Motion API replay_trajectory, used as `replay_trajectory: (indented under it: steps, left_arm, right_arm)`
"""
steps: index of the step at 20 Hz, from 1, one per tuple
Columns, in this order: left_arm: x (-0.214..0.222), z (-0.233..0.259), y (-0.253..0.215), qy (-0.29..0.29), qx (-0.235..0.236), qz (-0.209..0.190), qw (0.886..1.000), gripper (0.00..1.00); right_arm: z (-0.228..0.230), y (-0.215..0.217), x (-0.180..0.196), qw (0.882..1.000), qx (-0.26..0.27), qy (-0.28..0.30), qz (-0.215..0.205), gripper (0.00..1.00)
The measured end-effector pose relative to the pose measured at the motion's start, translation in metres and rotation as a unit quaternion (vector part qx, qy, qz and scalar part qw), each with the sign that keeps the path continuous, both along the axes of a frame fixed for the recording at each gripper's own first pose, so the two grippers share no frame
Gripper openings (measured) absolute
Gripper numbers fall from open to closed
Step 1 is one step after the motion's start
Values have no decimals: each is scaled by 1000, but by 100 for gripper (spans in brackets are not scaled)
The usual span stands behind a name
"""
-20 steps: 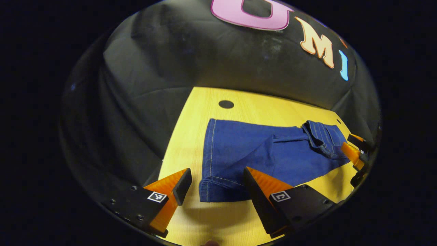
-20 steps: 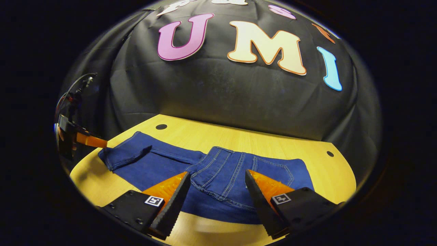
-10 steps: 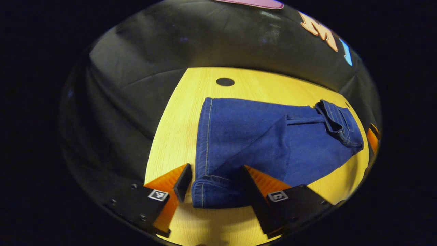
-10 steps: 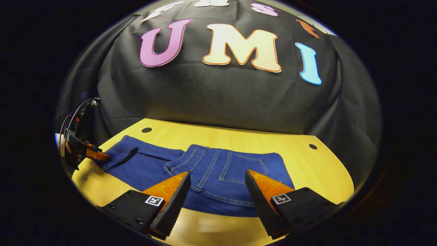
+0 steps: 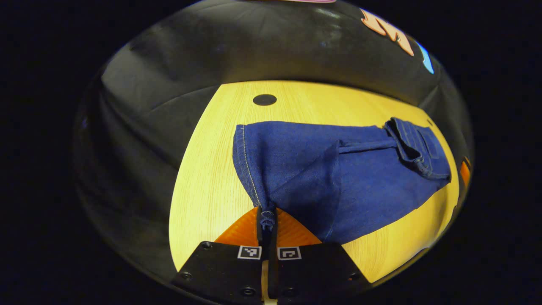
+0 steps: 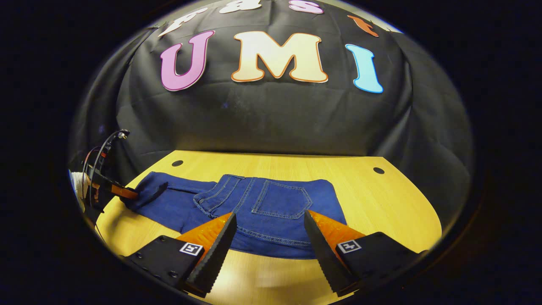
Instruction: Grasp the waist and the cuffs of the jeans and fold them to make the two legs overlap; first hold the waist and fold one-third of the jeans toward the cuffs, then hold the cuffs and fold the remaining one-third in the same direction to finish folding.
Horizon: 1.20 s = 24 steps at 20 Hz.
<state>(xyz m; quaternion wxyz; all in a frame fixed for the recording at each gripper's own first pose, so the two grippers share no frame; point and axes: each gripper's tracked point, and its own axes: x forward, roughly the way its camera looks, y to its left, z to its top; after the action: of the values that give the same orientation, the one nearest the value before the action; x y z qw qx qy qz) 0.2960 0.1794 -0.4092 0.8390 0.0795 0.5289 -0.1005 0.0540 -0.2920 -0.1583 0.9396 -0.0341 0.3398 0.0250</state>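
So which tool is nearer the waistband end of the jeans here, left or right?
Right. The right tool hangs open just in front of the waist end of the jeans, not touching. The left tool is shut on the cuff at the far end.

In the left gripper view, the left gripper [image 5: 266,220] sat at bottom centre, its two orange fingers pressed together on a pinch of cloth. In the right gripper view, the right gripper [image 6: 266,237] stood at the bottom with fingers spread wide apart, while the left gripper [image 6: 120,192] appeared small at the left edge.
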Motion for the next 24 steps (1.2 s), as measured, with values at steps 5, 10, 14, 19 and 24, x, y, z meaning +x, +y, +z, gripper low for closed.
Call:
replay_trajectory:
  steps: [5,10,14,19,24]
  left_arm:
    - [22,64,-34,-47,-53,52,996,0]
    - [24,114,-80,-78,-66,30,994,0]
    - [28,148,-148,-109,-85,-9,990,0]
    - [30,166,-233,-123,-109,-49,985,0]
    - [22,165,-310,-118,-140,-89,979,0]
  right_arm:
    - [25,-34,0,1000,15,-18,-1,100]
    - [39,-69,-4,1000,27,-16,0,100]
    - [51,-97,-8,1000,21,-22,6,99]
    - [61,-133,-18,1000,12,-24,3,99]
    - [69,-167,-36,1000,-15,-25,3,99]
